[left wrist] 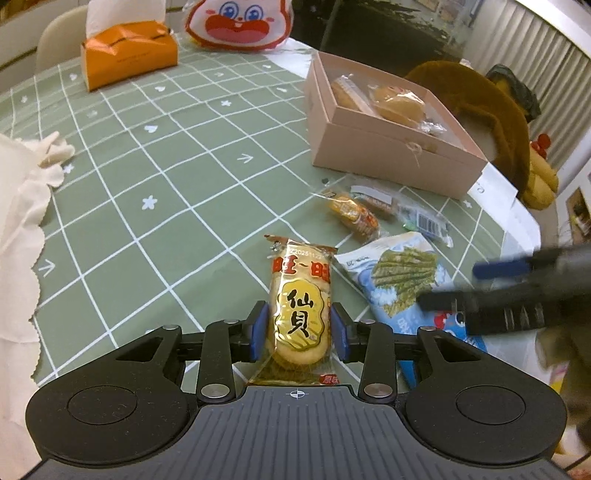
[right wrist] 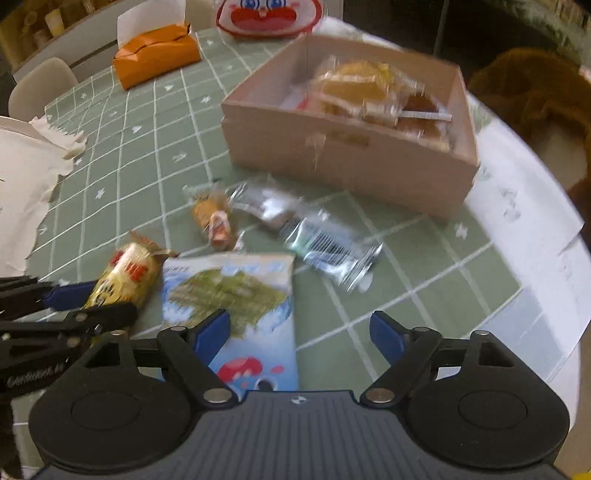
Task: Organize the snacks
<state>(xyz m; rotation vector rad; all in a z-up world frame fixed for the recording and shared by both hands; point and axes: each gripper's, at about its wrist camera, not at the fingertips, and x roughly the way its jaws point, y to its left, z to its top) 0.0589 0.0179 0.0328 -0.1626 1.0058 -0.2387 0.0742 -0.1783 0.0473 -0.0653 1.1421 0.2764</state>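
My left gripper (left wrist: pixel 300 328) is shut on a yellow rice cracker packet (left wrist: pixel 300 295), with a blue pad on each side of it. It also shows at the left of the right wrist view (right wrist: pixel 122 277). My right gripper (right wrist: pixel 300 332) is open and empty above a blue-white seaweed snack packet (right wrist: pixel 236 295), which lies right of the cracker in the left wrist view (left wrist: pixel 399 280). A pink box (left wrist: pixel 391 155) holds several wrapped cakes; in the right wrist view it stands at the back (right wrist: pixel 347 155). A small orange snack (right wrist: pixel 214 218) and a clear barcode packet (right wrist: pixel 332 251) lie in front of the box.
The green checked tablecloth (left wrist: pixel 166 184) covers the table. An orange tissue pack (left wrist: pixel 129 51) and a cartoon-face bag (left wrist: pixel 240 22) stand at the far edge. White cloth (left wrist: pixel 22 206) lies on the left. A brown plush toy (left wrist: pixel 491 110) sits beyond the box.
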